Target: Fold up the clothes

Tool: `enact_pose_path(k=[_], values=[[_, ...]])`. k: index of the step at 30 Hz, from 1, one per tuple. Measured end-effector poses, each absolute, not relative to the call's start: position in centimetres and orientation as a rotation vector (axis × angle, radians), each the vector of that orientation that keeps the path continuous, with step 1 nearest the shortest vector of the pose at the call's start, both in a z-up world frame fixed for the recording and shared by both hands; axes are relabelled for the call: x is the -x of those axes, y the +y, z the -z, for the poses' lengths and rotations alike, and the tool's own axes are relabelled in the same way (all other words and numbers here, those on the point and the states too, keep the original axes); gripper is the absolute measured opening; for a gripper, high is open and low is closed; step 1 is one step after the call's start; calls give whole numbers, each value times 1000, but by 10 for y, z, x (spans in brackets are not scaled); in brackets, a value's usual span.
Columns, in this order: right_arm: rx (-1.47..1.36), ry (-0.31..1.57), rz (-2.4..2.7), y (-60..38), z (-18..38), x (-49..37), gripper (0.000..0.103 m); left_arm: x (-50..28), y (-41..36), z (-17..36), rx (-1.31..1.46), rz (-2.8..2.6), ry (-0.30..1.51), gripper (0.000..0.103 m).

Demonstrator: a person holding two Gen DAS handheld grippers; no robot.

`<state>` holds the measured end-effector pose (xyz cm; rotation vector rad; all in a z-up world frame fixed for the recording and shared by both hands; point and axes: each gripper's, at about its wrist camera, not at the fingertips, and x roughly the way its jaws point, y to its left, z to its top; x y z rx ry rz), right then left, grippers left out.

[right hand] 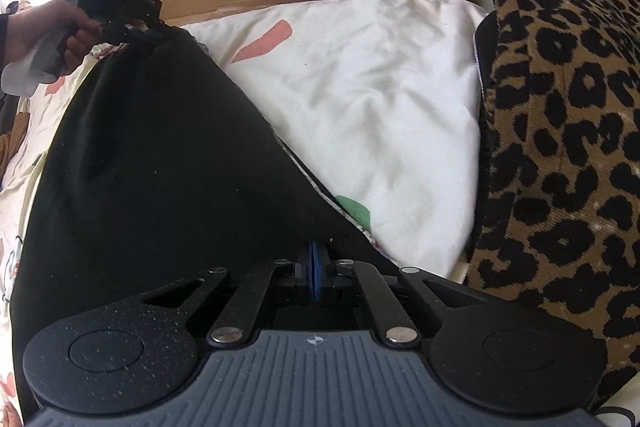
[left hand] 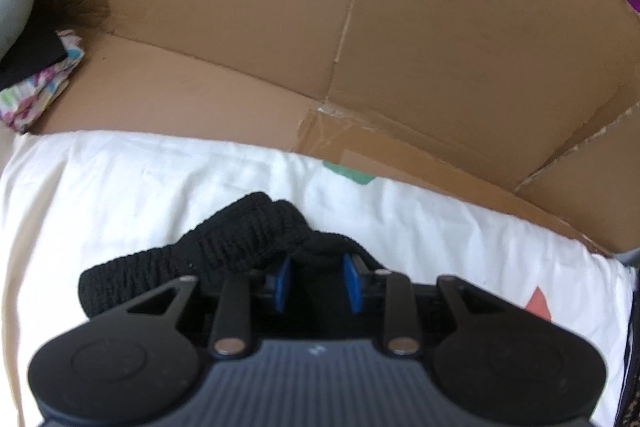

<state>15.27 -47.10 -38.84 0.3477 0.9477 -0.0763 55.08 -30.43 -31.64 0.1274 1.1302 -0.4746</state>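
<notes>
A black garment [right hand: 160, 163] is stretched over the white patterned sheet [right hand: 360, 87], held at two corners. My right gripper [right hand: 315, 267] is shut on its near edge, blue pads pressed together. In the left wrist view my left gripper [left hand: 318, 281] grips the garment's black ribbed band [left hand: 240, 239], which is bunched between its blue pads [left hand: 283, 283]; the pads stand a little apart around the cloth. The left gripper also shows in the right wrist view [right hand: 120, 11], held by a hand at the garment's far corner.
A flattened cardboard box [left hand: 360, 27] stands behind the sheet. A leopard-print cloth [right hand: 560, 147] lies at the right. A floral cloth pile [left hand: 36, 91] sits at the far left.
</notes>
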Motion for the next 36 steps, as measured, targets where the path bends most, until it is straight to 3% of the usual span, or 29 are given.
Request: enact_pose_path(k=[22, 29, 36], values=[[-410, 959, 107, -474, 389, -152, 4, -557, -279, 270, -202, 488, 1207, 30], [-386, 959, 103, -475, 389, -147, 4, -561, -274, 306, -209, 434, 1243, 31], [-387, 978, 137, -485, 386, -136, 4, -557, -280, 300, -258, 394, 1203, 33]])
